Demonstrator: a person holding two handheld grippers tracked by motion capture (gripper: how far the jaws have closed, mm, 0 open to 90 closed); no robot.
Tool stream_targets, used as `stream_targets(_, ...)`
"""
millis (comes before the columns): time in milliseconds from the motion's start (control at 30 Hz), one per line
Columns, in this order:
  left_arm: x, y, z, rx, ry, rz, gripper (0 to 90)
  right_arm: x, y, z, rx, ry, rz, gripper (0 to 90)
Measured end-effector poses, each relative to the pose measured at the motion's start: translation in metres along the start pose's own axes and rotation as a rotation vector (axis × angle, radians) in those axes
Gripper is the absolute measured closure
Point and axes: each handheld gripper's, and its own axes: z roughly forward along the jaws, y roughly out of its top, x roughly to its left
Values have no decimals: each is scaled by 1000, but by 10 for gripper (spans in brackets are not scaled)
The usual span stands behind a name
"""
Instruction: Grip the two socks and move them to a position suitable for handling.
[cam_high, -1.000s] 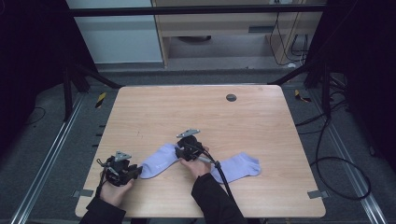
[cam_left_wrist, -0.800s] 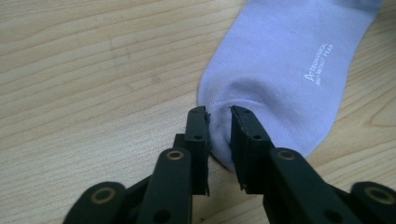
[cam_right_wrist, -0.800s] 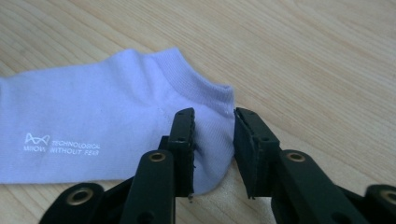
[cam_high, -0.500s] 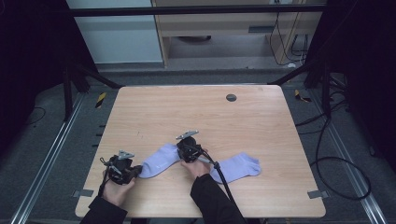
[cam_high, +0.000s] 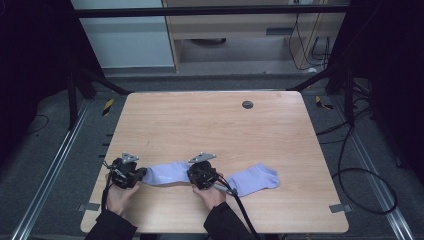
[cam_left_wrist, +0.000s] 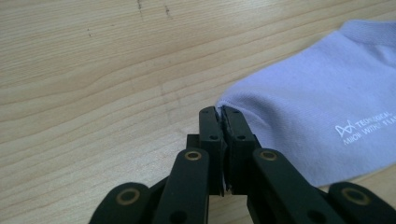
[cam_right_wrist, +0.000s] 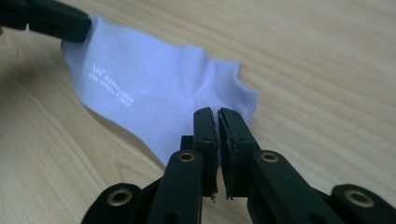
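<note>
While both grippers are pinching opposite ends of the near sock (cam_high: 167, 173), the left gripper (cam_left_wrist: 219, 113) at its toe and the right gripper (cam_right_wrist: 218, 116) at its cuff, nothing is folded yet (the second sock (cam_high: 255, 178) is lying flat just beside), so pairing is only beginning.

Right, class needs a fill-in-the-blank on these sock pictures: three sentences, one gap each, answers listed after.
1. The left tool is shut on one end of the ____-coloured left sock.
2. The right tool grips that sock's ____ end.
3. A second sock lies flat on the wooden ____.

Missing words: lilac; other; table
</note>
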Motion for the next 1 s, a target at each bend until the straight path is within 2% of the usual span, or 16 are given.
stream_targets(33,1,0,1,2,3,-2,863,0,0,0,0,0,0,837)
stream_targets(133,3,-1,-1,-21,28,-11,778,0,-4,2,22,-8,6,755)
stream_targets(200,6,-2,-5,-42,26,-30,724,-4,-5,-5,-5,-3,15,689)
stream_targets(267,8,-2,-8,-60,29,-41,707,-6,-4,-10,-18,0,18,675)
stream_targets(400,7,-1,-15,-90,20,-55,665,-14,0,-29,-71,-4,18,611)
stream_targets(667,-3,4,-22,-123,-35,-50,620,-42,2,-67,-92,-35,11,502)
stream_targets(767,-8,7,-25,-132,-58,-49,605,-55,-2,-82,-94,-64,4,475)
stream_targets(1000,-28,12,-28,-139,-100,-14,565,-83,-20,-117,-125,-87,11,420)
